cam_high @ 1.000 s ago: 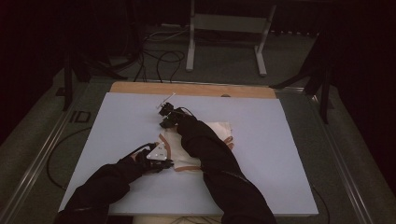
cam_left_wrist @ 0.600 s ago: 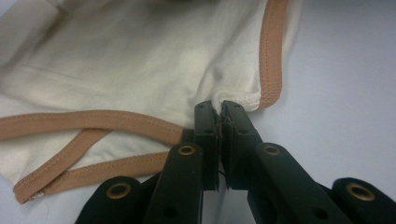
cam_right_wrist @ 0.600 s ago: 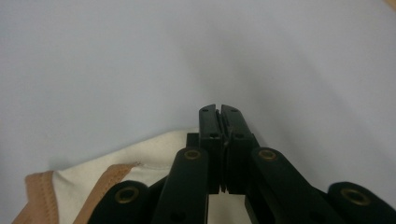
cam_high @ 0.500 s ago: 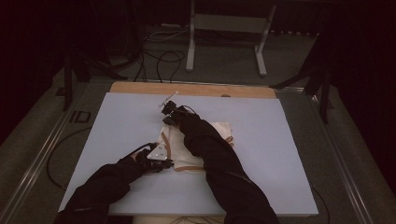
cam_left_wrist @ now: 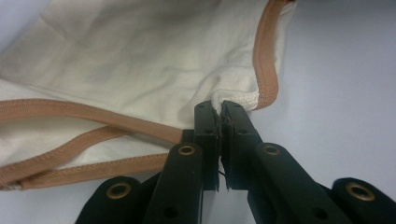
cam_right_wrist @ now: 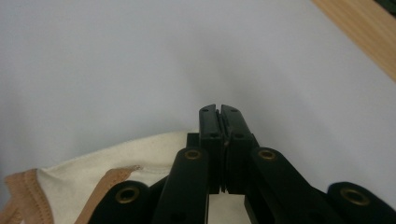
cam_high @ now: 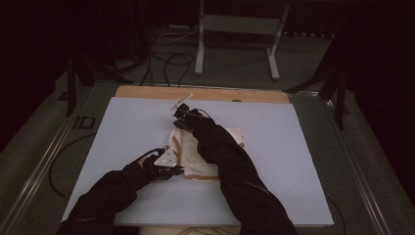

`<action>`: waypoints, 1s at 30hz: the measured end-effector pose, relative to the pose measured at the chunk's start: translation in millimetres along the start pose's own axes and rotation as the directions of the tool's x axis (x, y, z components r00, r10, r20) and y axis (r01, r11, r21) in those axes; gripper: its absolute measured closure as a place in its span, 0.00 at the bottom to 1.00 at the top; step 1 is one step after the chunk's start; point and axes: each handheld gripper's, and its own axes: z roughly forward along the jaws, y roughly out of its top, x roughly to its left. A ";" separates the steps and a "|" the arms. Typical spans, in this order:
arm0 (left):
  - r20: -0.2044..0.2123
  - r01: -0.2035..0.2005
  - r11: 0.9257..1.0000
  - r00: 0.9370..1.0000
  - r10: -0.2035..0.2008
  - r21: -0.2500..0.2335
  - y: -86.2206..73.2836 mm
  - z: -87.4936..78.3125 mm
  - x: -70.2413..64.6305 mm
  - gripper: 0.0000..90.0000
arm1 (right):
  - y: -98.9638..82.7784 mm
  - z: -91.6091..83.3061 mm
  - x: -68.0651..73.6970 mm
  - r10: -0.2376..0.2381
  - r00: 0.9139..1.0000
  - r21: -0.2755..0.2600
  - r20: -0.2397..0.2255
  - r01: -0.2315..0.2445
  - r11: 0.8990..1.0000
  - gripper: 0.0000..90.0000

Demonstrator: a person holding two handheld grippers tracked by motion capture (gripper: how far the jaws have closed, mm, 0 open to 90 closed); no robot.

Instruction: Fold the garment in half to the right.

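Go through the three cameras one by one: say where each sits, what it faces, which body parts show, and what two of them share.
High view: fixed above the person's side, looking forward and down on the table; both dark sleeves, left gripper and right gripper show.
Left gripper view: rides the left gripper, facing the cream cloth; its jaws pinch the cloth's edge.
Right gripper view: rides the right gripper, facing bare table beyond the cloth; jaws shut together.
Shared: both gripper views show the cloth's tan-trimmed edge.
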 end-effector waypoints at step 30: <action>0.011 -0.094 0.996 0.995 0.094 0.002 38.4 -5.5 -5.4 0.97 | -23.9 -60.1 -15.9 0.022 0.998 -0.095 0.053 -0.017 0.995 0.99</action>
